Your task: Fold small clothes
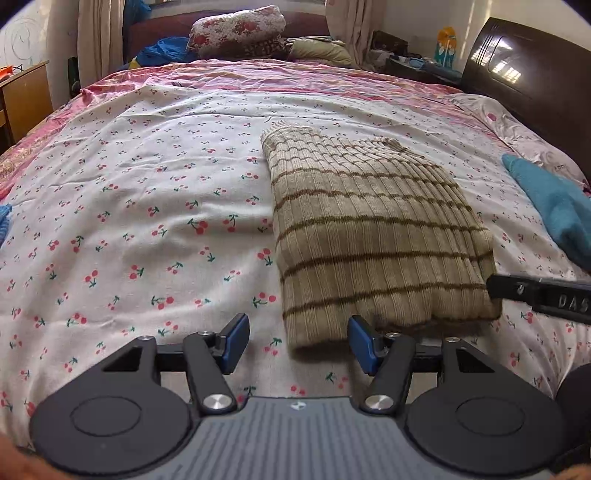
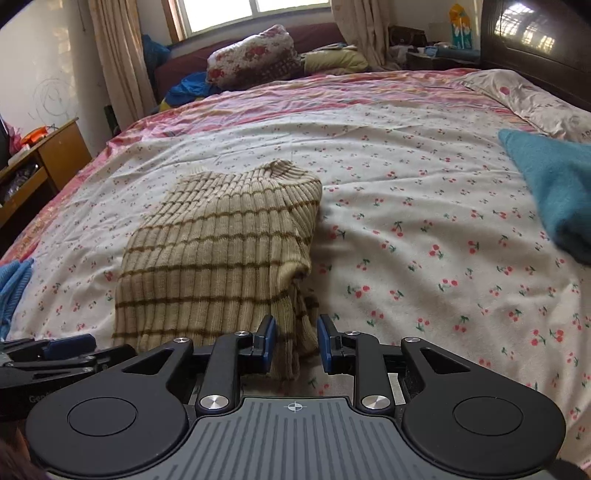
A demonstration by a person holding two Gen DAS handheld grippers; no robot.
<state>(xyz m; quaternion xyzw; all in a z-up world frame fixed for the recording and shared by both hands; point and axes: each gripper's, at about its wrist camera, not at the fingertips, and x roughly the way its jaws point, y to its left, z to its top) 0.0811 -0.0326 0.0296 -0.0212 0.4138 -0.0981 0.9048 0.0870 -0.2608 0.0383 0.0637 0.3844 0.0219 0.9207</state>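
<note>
Cherry-print bed [image 1: 147, 155], floral bundle [image 1: 236, 27] by the window [image 2: 255, 11], wooden desk [image 2: 48, 155] at left, dark headboard [image 1: 524, 70] at right.

the folded sweater [image 1: 373, 236] is beige ribbed knit with thin brown stripes across it. the bed sheet [image 1: 147, 184] is white, dotted with small red cherries on green stems, and a pink patterned cover [image 1: 258, 77] lies beyond it. a teal cloth [image 1: 554, 206] sits at the right edge, a lighter blue knit [image 2: 13, 288] at the left. the left tongs [image 1: 297, 341] and the right tongs [image 2: 296, 343] are black with blue pads. the bundled quilt [image 1: 236, 27] is white with red roses. the headboard [image 1: 528, 66] is glossy dark brown, the curtains [image 2: 118, 55] beige.
</note>
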